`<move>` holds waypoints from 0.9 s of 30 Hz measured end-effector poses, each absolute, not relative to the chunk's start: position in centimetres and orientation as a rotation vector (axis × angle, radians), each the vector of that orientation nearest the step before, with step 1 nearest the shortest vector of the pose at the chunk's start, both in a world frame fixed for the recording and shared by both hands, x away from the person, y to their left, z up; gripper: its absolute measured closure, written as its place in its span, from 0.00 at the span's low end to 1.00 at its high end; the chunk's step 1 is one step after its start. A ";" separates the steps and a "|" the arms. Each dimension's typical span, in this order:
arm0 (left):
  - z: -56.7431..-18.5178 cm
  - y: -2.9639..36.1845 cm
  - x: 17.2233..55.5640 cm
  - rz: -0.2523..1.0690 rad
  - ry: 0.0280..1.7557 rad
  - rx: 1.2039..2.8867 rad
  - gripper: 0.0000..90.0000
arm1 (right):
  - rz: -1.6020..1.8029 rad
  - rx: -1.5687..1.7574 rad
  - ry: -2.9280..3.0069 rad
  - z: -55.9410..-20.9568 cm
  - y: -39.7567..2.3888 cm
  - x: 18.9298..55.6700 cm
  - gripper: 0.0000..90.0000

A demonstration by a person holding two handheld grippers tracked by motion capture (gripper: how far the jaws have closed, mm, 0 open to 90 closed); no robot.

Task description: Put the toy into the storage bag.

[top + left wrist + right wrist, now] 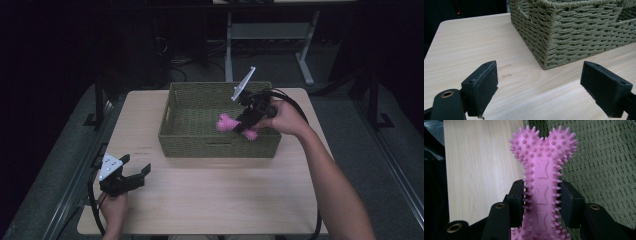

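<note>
Dark room, wooden bench (215, 190), 1 woven basket (215, 145). Right tongs (239, 125) clamped on the shaft of 1 pink spiked bone toy (542, 170) — its long axis runs straight out along the jaws, knobbed end ahead, basket interior directly beneath. Left tongs (135, 172) spread wide, nothing between them, low at the bench's near corner — basket corner just ahead. Judging: drop is the right hand's.

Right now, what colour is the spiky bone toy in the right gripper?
Pink, the bone toy shows best in the right gripper view, clamped in the right gripper.
</note>
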State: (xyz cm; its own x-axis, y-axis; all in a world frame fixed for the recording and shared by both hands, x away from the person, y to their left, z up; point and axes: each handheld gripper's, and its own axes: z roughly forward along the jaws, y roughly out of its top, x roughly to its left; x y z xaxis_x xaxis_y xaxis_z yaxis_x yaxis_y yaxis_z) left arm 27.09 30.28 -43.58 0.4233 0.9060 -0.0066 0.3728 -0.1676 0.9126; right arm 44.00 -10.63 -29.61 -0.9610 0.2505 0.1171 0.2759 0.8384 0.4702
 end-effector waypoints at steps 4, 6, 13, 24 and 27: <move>-43.6 30.3 27.0 0.716 1.115 1.740 0.15 | -0.764 -0.429 -2.959 -29.7 -10.6 44.5 0.64; -43.5 30.4 27.1 0.713 1.118 1.739 0.15 | -0.755 -0.430 -2.959 -29.8 -10.6 45.0 0.64; -43.6 30.4 27.2 0.718 1.119 1.739 0.15 | -0.743 -0.460 -2.943 -29.8 -10.9 46.9 0.64; -43.6 30.4 27.1 0.715 1.117 1.736 0.15 | -0.714 -0.500 -2.931 -30.8 -10.9 48.5 0.64; -43.6 30.5 27.1 0.717 1.117 1.737 0.15 | -0.711 -0.514 -2.930 -31.2 -11.0 48.9 0.64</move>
